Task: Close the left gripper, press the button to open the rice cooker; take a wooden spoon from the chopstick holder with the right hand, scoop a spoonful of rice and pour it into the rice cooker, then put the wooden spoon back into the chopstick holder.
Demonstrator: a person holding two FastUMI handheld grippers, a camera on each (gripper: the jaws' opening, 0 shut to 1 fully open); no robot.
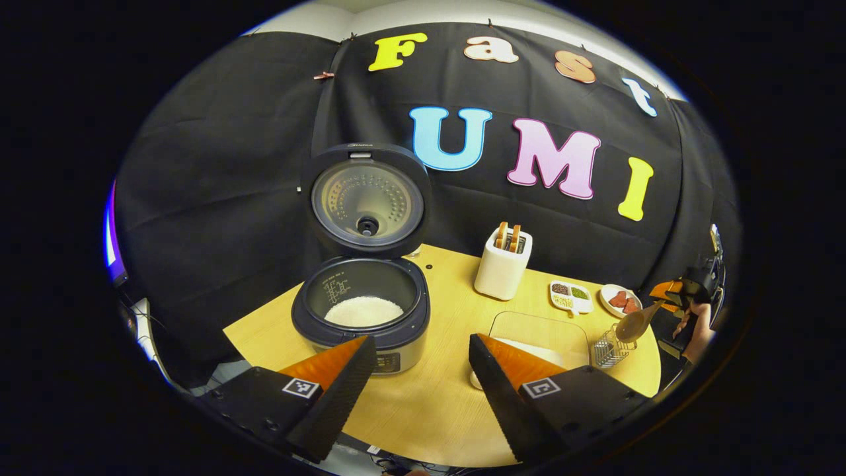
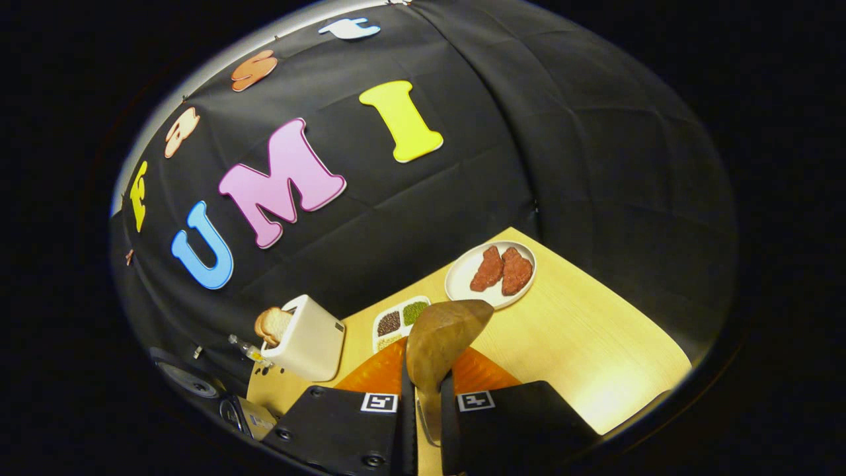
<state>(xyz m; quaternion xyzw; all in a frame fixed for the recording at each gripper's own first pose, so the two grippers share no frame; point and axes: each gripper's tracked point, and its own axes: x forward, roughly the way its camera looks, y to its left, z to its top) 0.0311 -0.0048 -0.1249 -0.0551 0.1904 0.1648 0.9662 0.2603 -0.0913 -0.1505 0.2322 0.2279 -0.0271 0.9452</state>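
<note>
Table (image 1: 429, 403): toaster (image 1: 502, 268) between cooker (image 1: 360, 317), holder (image 1: 609, 349).

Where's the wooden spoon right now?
The wooden spoon is clamped in the right tool. In the left gripper view it hangs at the table's far right, bowl just above the wire holder, near the clear rice container.

In the right gripper view, the wooden spoon (image 2: 444, 337) handle is hidden between the right gripper (image 2: 423, 396) fingers at bottom centre. The rice cooker (image 2: 192, 380) is cut off at lower left. In the left gripper view, the chopstick holder (image 1: 609, 349) contents at lower right are too small to tell.
</note>
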